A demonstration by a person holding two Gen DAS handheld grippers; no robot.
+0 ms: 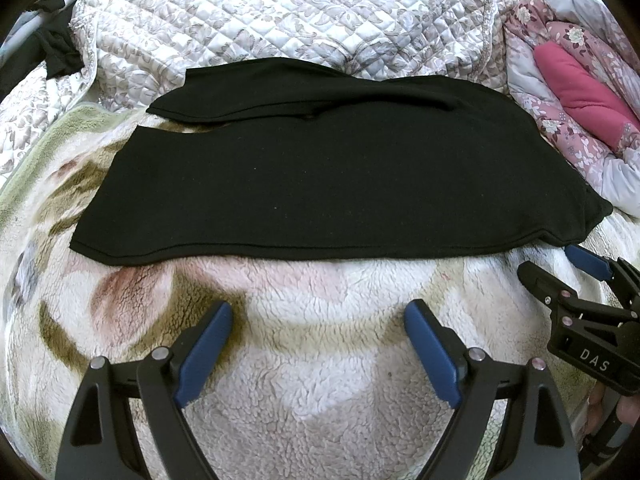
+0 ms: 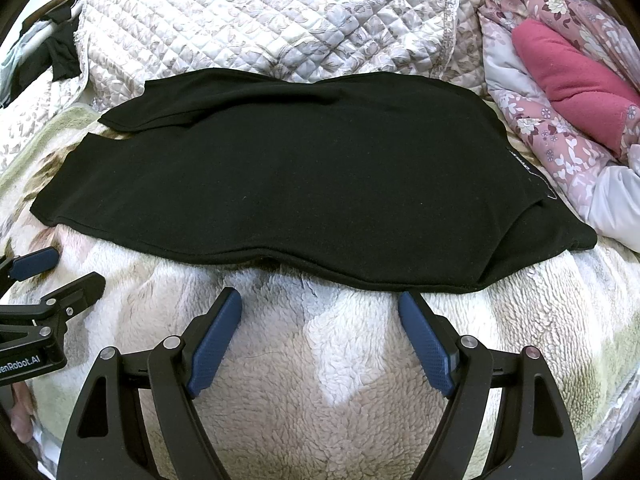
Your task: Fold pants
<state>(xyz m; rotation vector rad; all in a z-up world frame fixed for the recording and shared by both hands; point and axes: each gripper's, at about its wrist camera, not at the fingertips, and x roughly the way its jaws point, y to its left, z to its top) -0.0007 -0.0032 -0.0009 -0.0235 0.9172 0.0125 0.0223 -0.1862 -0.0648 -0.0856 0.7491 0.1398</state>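
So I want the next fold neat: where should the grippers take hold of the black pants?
Probably the near hem edge of the black pants, approached low from the front. That edge lies closest to both open grippers, left gripper and right gripper, and lifts slightly off the fleece blanket, so a finger could slip under. Grip one spot toward each end.

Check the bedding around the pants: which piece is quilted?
The pale quilted cover behind the black pants. It has diamond stitching; the blanket under the pants is fluffy fleece, and the comforter is pink floral.
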